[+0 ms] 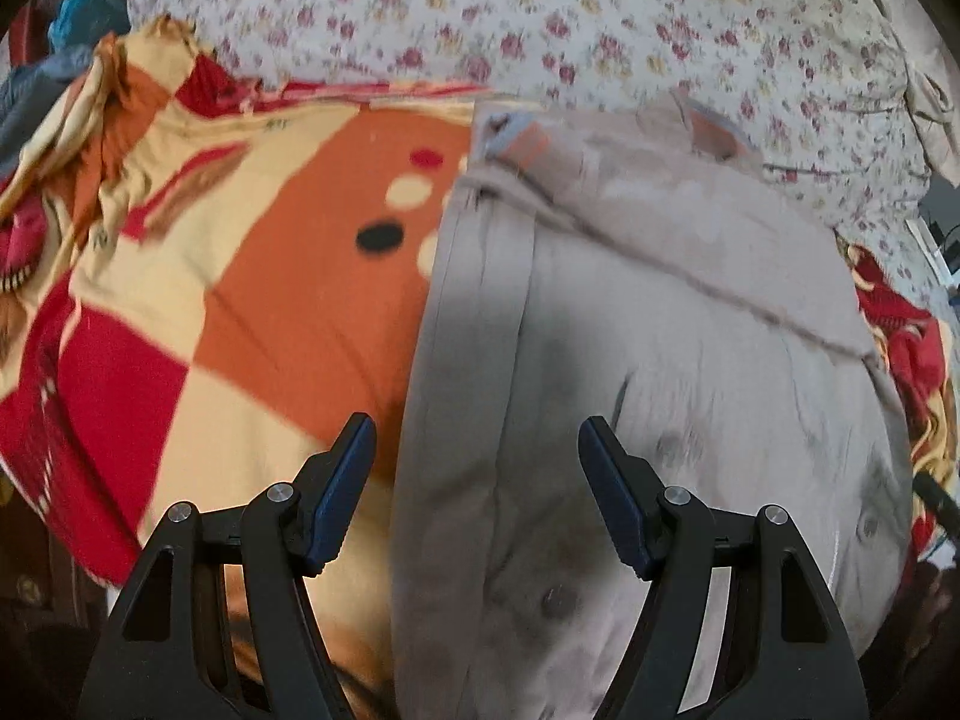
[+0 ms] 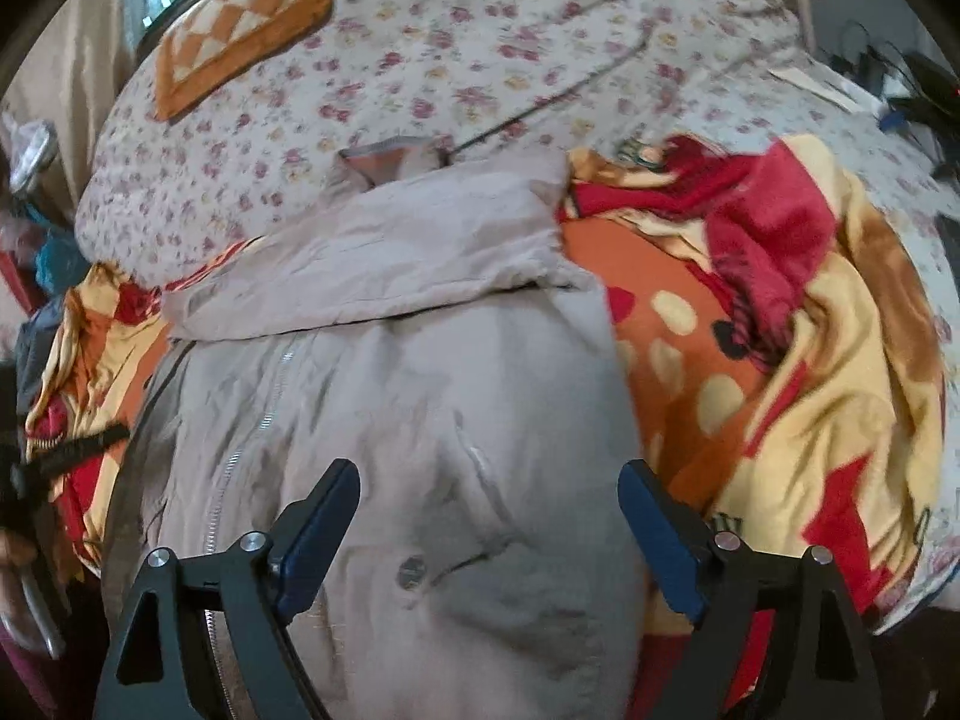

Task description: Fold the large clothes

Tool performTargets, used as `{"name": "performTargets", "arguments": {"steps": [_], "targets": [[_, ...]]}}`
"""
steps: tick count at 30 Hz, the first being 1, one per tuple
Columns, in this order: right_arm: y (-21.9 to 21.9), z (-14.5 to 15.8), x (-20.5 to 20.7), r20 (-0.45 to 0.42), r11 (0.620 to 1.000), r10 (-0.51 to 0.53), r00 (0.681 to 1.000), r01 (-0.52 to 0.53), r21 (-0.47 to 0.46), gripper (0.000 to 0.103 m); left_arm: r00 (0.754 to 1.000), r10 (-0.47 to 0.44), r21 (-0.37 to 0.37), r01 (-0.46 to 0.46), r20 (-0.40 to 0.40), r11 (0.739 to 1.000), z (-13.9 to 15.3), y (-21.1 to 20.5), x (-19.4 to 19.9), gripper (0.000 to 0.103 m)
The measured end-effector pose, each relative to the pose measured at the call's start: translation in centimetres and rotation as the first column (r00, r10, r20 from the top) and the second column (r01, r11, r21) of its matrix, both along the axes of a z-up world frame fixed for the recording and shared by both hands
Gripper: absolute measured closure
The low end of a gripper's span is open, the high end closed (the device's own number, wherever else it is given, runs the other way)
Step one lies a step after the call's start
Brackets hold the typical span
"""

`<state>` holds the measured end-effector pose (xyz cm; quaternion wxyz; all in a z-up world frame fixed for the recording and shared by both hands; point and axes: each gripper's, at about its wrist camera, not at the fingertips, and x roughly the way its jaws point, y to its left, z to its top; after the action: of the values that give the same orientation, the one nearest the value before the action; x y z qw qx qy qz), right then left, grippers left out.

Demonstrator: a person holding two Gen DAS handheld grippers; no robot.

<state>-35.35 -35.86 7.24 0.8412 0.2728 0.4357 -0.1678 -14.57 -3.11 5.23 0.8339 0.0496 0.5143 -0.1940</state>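
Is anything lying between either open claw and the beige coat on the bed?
Nothing visible. The left claw and right claw are both open directly over the beige coat, with no other item on top of it.

The coat [image 1: 660, 360] ahead of the left gripper [image 1: 477, 444] is plain beige-grey. To that gripper's left, the blanket [image 1: 240, 300] shows red, orange and cream blocks with cream and black spots. Beyond both, the bedsheet [image 1: 540, 30] is white with small pink-red flowers. The gripper's pads [image 1: 342, 498] are dark blue.
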Motion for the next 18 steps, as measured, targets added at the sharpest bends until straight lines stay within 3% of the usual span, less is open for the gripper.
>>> {"name": "performTargets", "arguments": {"steps": [4,7,12,16,18], "targets": [[-0.6,-0.9,-0.8,-0.014,0.999,-0.025,1.000,0.026,0.030,0.017,0.999,0.012,0.015,-0.012,-0.035,1.000,-1.2,0.6,-1.0,0.032],[-0.7,-1.0,-0.4,-0.024,1.000,-0.031,0.999,0.031,0.003,0.017,0.999,0.024,0.025,-0.023,-0.045,0.999,-1.7,0.9,-1.0,0.032],[-1.8,-1.1,2.6,-0.058,0.986,-0.030,0.998,0.020,-0.163,0.017,0.998,0.040,0.014,-0.040,-0.051,0.999,-1.9,0.9,-0.6,0.032],[-3.5,-2.9,7.1,-0.161,0.938,-0.040,0.986,-0.019,-0.346,0.017,0.998,0.038,0.030,-0.036,-0.058,0.999,-2.3,0.6,-0.2,0.032],[-4.5,-4.4,8.9,-0.215,0.933,-0.038,0.976,-0.042,-0.357,0.020,0.998,0.037,0.034,-0.036,-0.053,0.999,-2.4,0.6,-0.1,0.032]]}}
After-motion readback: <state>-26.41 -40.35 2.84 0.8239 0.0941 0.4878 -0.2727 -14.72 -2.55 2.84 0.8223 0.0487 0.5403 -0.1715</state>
